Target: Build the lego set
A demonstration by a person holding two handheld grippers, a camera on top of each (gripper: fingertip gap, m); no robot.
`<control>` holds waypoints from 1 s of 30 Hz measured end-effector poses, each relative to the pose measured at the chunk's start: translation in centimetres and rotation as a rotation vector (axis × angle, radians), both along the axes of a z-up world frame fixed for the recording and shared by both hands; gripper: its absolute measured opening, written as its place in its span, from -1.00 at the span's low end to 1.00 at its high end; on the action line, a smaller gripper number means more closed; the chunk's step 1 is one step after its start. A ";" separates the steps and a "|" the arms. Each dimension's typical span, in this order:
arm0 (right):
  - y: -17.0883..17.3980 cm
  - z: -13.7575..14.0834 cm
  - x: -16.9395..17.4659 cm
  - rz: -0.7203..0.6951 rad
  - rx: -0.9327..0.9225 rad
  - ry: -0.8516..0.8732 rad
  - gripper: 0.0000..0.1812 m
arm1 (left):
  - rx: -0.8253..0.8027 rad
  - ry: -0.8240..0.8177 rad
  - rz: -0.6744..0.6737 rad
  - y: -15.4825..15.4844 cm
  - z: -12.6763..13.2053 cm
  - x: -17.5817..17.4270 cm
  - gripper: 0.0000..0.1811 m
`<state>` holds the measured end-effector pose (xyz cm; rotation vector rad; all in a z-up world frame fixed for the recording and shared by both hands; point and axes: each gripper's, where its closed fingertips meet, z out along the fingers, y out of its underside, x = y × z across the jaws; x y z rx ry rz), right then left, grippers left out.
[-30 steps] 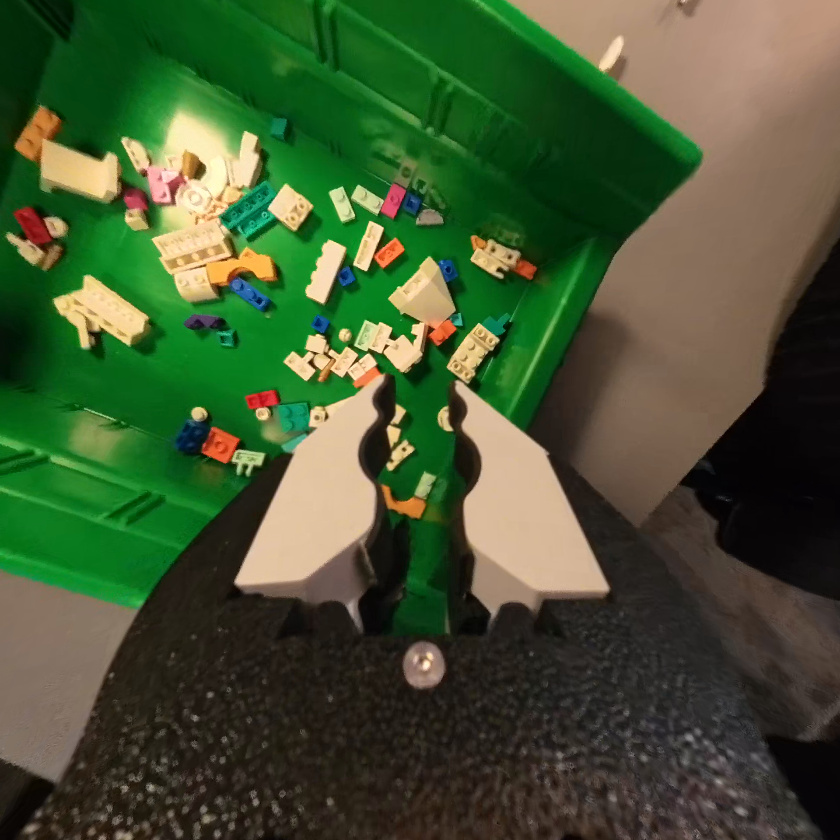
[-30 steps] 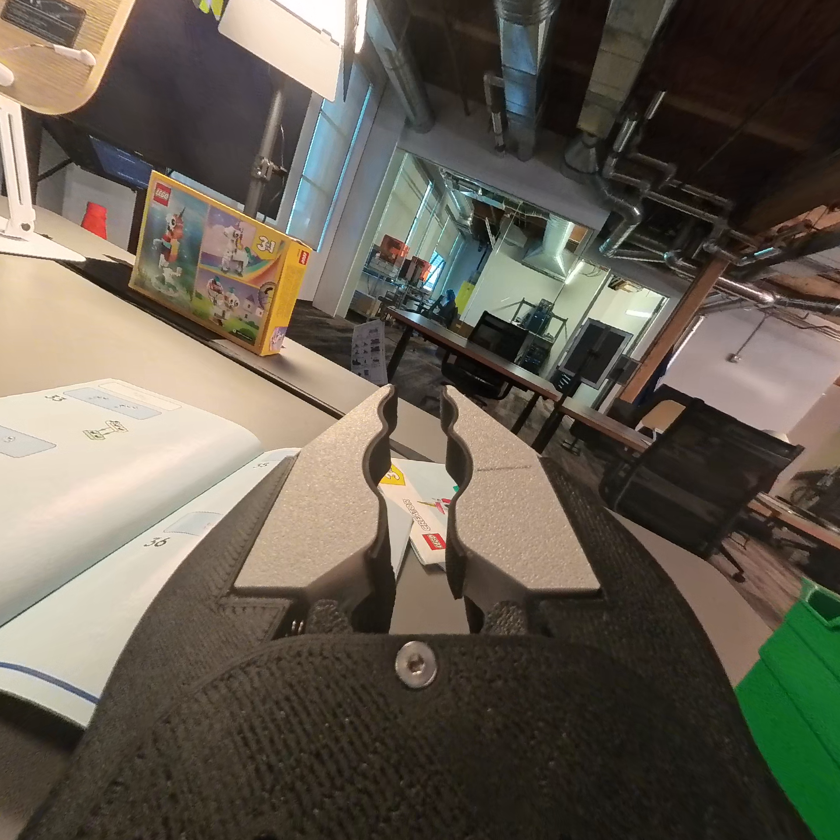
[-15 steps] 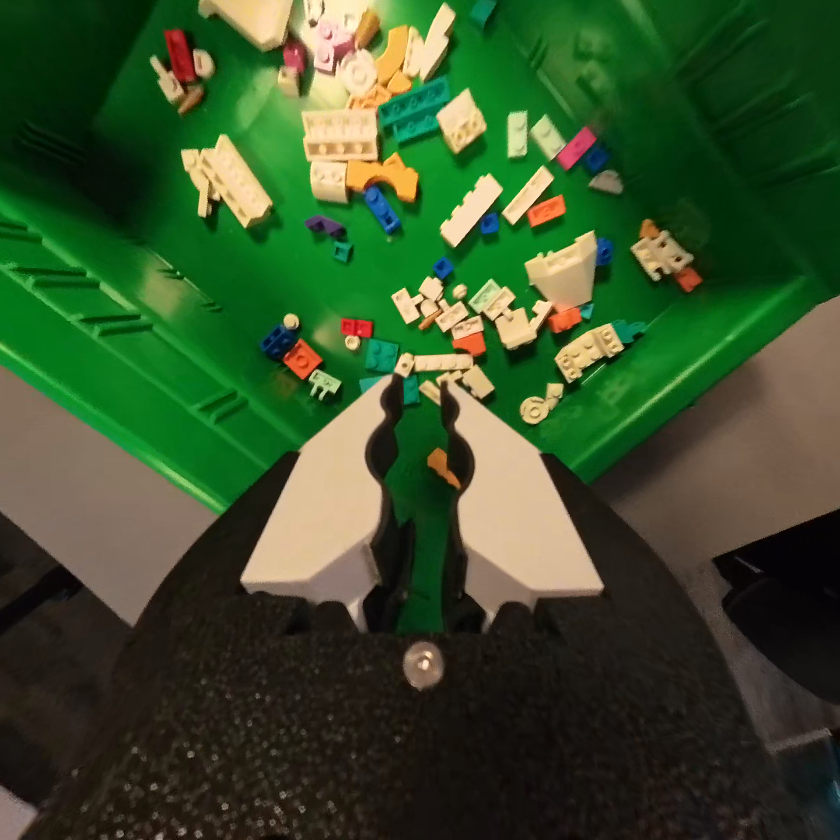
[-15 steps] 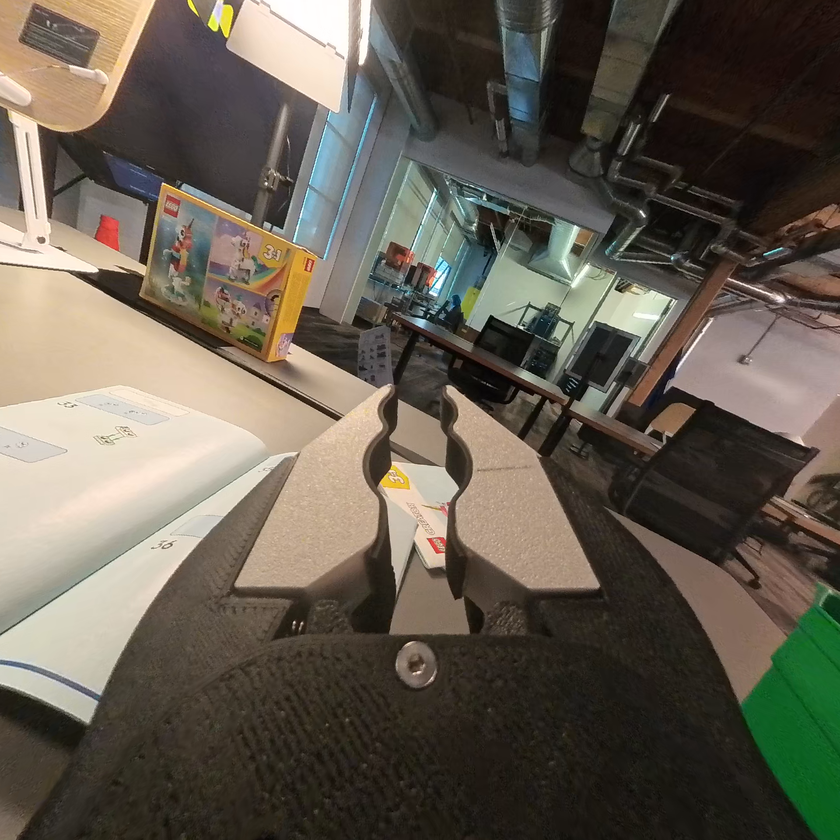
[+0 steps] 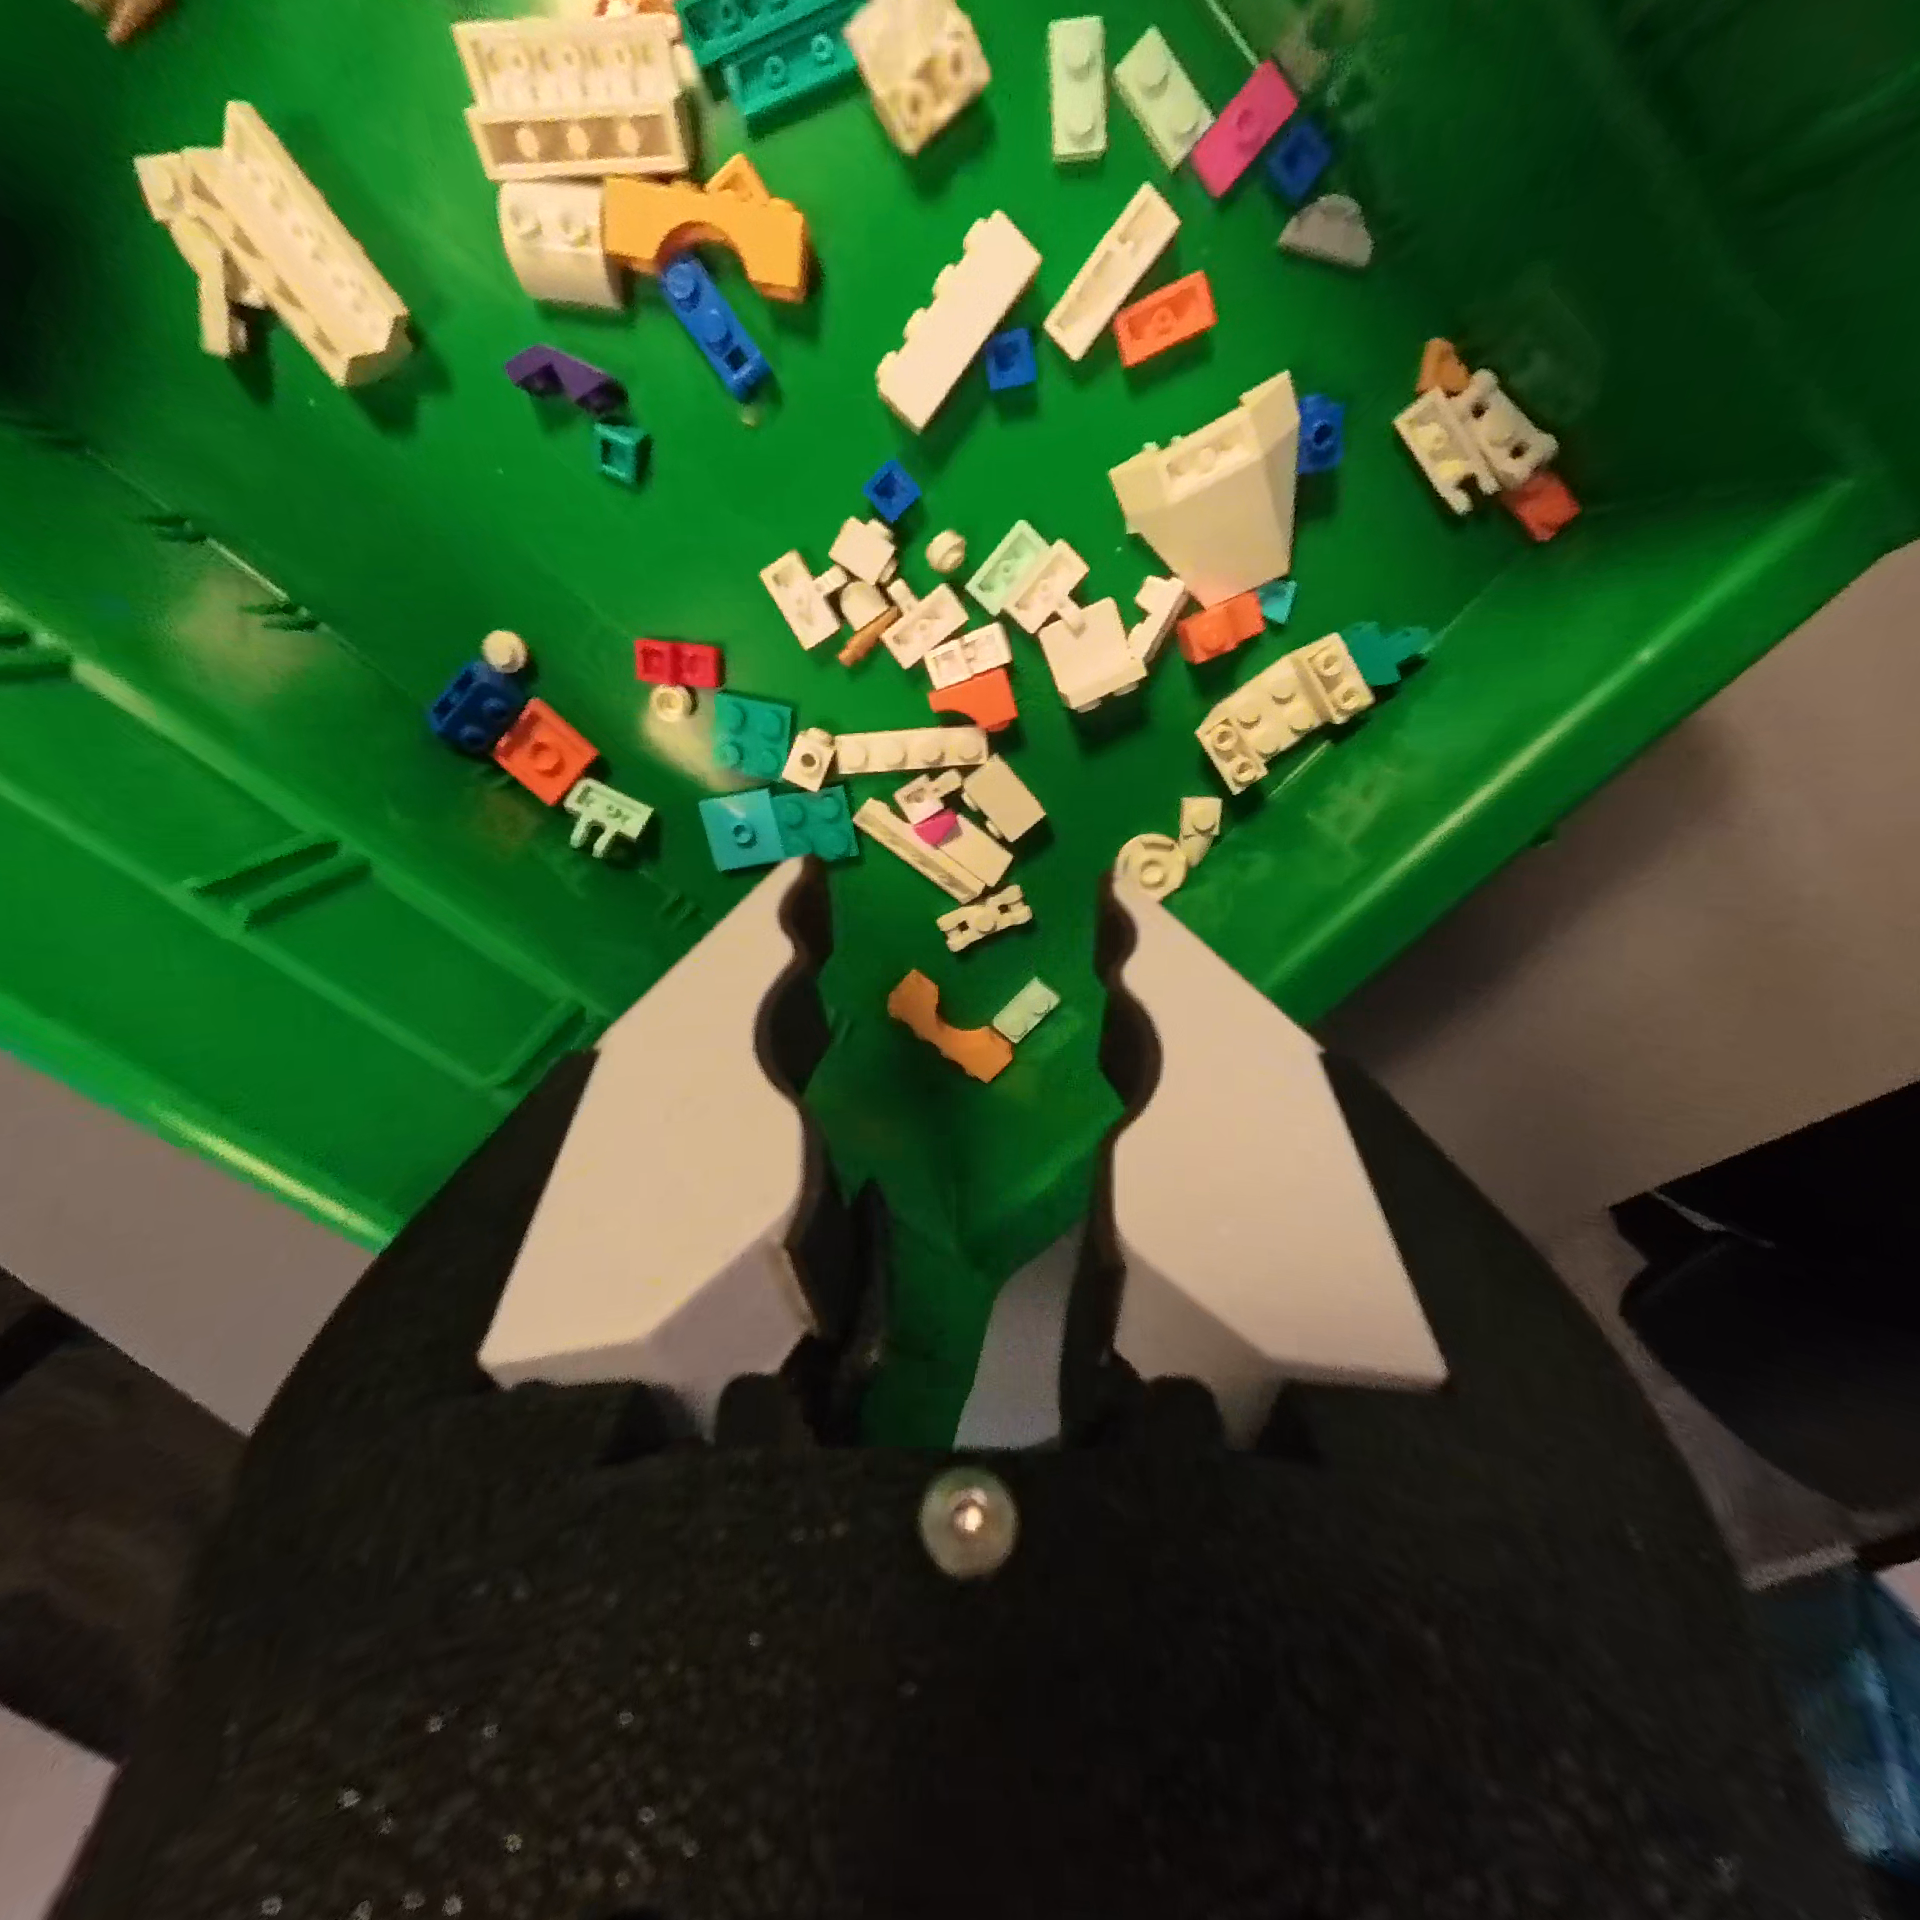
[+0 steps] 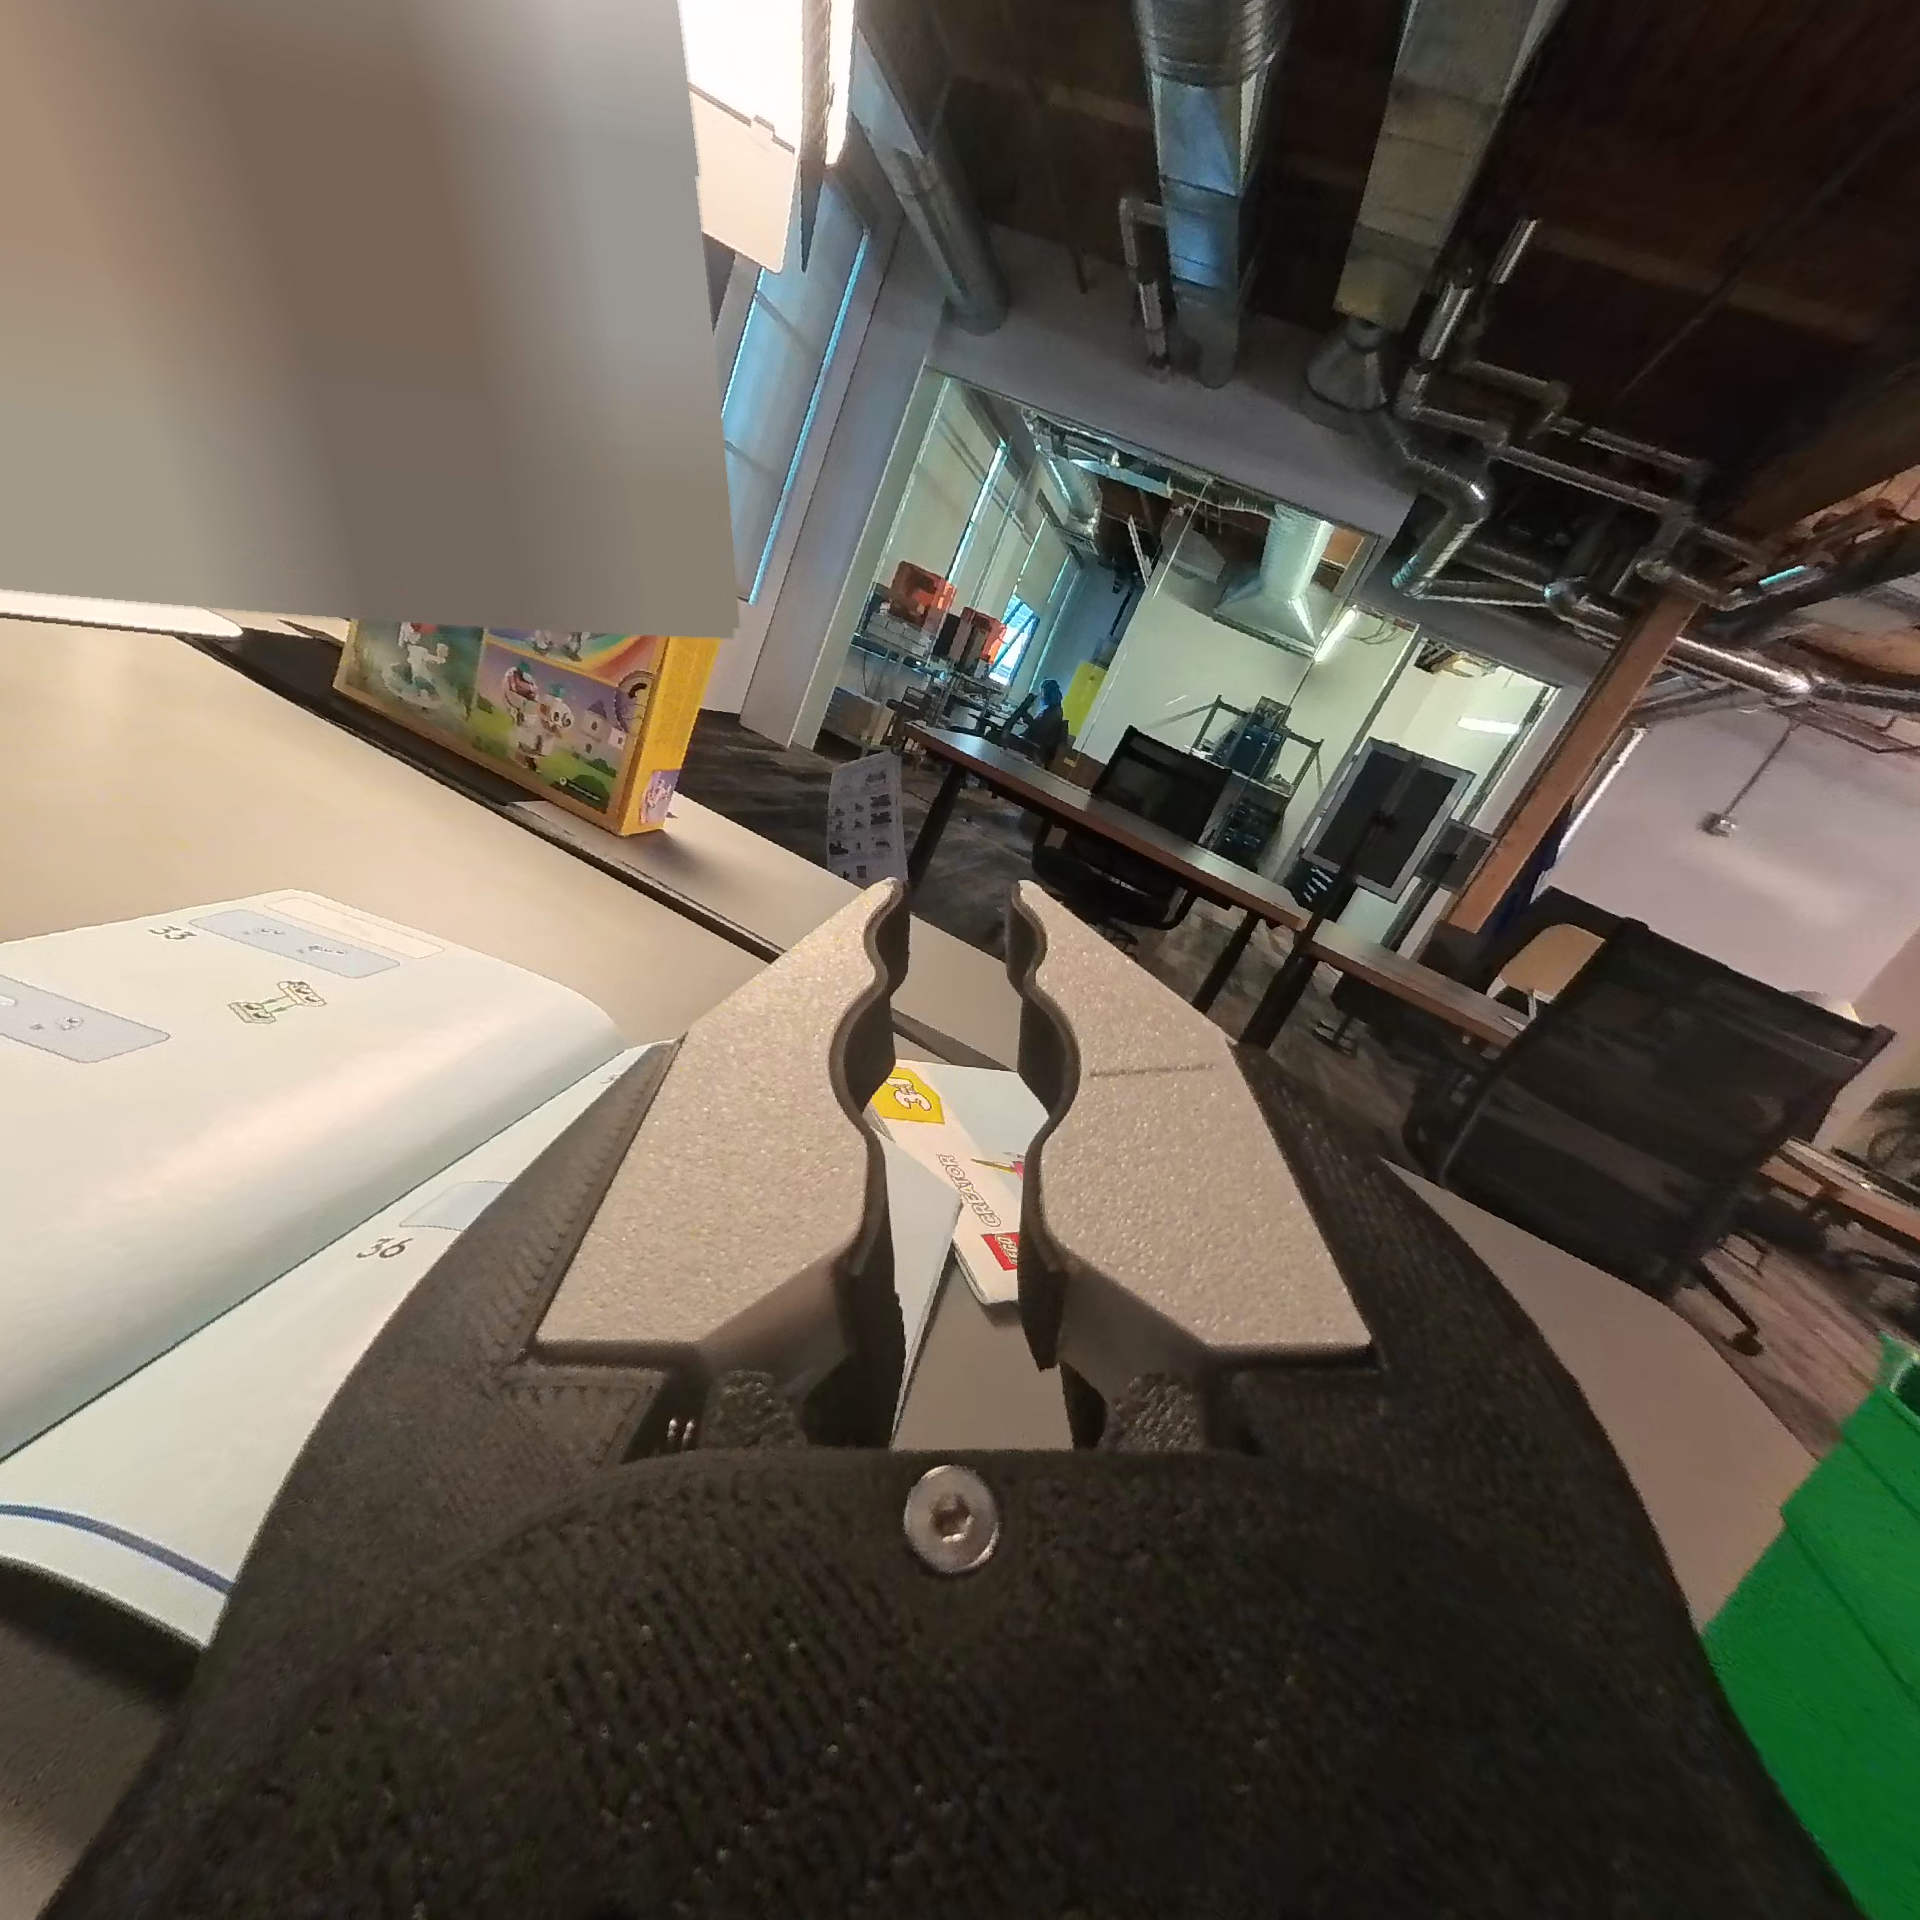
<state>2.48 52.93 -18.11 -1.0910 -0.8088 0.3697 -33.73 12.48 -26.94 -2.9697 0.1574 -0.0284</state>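
barely begun, i judge: loose lego pieces (image 5: 935,665) fill the green plastic bin (image 5: 260,987); the left gripper (image 5: 961,883) gapes empty above, the right gripper (image 6: 956,914) idles slightly parted.

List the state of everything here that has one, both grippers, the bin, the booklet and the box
left gripper: open, empty, above the bin
right gripper: slightly open, empty
green bin: open-topped, loose bricks scattered inside
instruction booklet: lying open on the table
set box: standing upright on the table

Black office chair (image 6: 1642,1101), ceiling ducts (image 6: 1195,177).
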 end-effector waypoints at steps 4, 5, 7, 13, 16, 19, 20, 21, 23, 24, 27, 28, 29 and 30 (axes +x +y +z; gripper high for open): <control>0.0 0.0 0.0 0.000 0.001 -0.002 -0.82 | -0.031 -0.003 -0.098 -0.2 -1.1 1.3 -0.46; 0.0 0.0 0.0 0.000 0.001 -0.002 -0.82 | -0.030 -0.015 -0.090 0.0 -1.2 1.6 -0.49; 0.0 0.0 0.0 0.000 0.001 -0.003 -0.82 | -0.022 -0.012 -0.045 0.4 -1.2 1.3 -0.54; 0.0 0.0 0.0 -0.003 0.000 -0.002 -0.82 | -0.079 0.030 -0.059 0.0 -2.4 0.6 -0.63; 0.0 0.0 0.0 -0.003 0.001 -0.004 -0.82 | -0.069 0.054 -0.100 0.3 -2.4 0.7 -0.67; 0.0 0.0 0.0 -0.003 0.001 -0.003 -0.83 | -0.090 0.060 -0.114 0.0 -2.4 0.7 -0.68; 0.0 0.0 0.0 -0.003 0.001 -0.003 -0.83 | -0.097 0.061 -0.118 -0.1 -2.5 0.8 -0.68; 0.0 0.0 0.0 -0.003 0.001 -0.003 -0.83 | -0.111 0.057 -0.119 -0.4 -2.4 0.9 -0.70; 0.0 0.0 0.0 -0.003 0.001 -0.003 -0.82 | -0.150 0.027 -0.129 -1.2 -2.4 1.4 -0.79; 0.0 0.0 0.0 -0.003 0.001 -0.004 -0.83 | -0.150 0.024 -0.138 -1.2 -2.3 1.4 -0.81; 0.0 0.0 0.0 -0.002 0.001 -0.004 -0.83 | -0.075 0.096 -0.133 0.1 -1.7 0.0 -0.84; 0.0 0.0 0.0 -0.003 0.001 -0.004 -0.83 | -0.060 0.111 -0.151 0.4 -1.6 -0.3 -0.84; 0.0 0.0 0.0 -0.003 0.001 -0.004 -0.82 | -0.055 0.129 -0.175 0.6 -1.5 -0.5 -0.85; 0.0 0.0 0.0 -0.003 0.001 -0.004 -0.83 | -0.055 0.150 -0.197 0.7 -1.5 -0.8 -0.85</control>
